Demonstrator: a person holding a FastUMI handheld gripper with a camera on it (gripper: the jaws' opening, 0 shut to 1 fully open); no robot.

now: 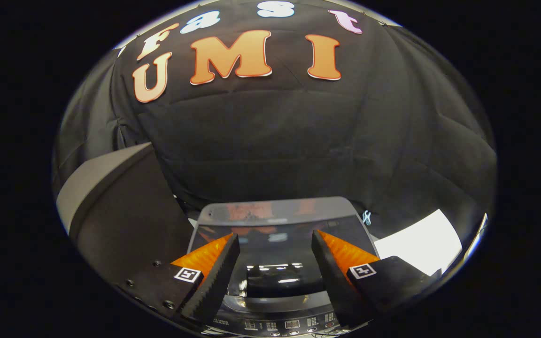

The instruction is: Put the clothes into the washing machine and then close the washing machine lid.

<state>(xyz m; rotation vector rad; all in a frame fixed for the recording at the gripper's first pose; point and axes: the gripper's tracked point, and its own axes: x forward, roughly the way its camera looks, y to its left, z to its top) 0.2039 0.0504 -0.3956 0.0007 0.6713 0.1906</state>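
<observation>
The fingers (275,239) stand spread wide apart w/ nothing between them — the pads grip no cloth, no lid edge, just air. Both tips hang above the washing machine (280,324), roughly over the middle of its top.

Just ahead of and below the fingers sits the washing machine lid (277,220), a dark glossy panel w/ a paler grey band along its far edge. It looks to be lying down flat over the tub, though the glare makes it hard to be sure. The glass throws back reflections: bright streaks of light near the centre and a blur of warm colour toward the far band. Nearer than the fingertips, the machine's control strip shows a row of small buttons and displays — too small to make out.

To the left of the fingers rises a big dark boxy thing (125,211) w/ a grey slanted top face; can't tell what it is. To the right, beyond the machine, lies a bright white sheet (421,244). A small pale-blue clip (367,217) sits by the lid's far right corner.

Can't spot any clothes from here.
</observation>
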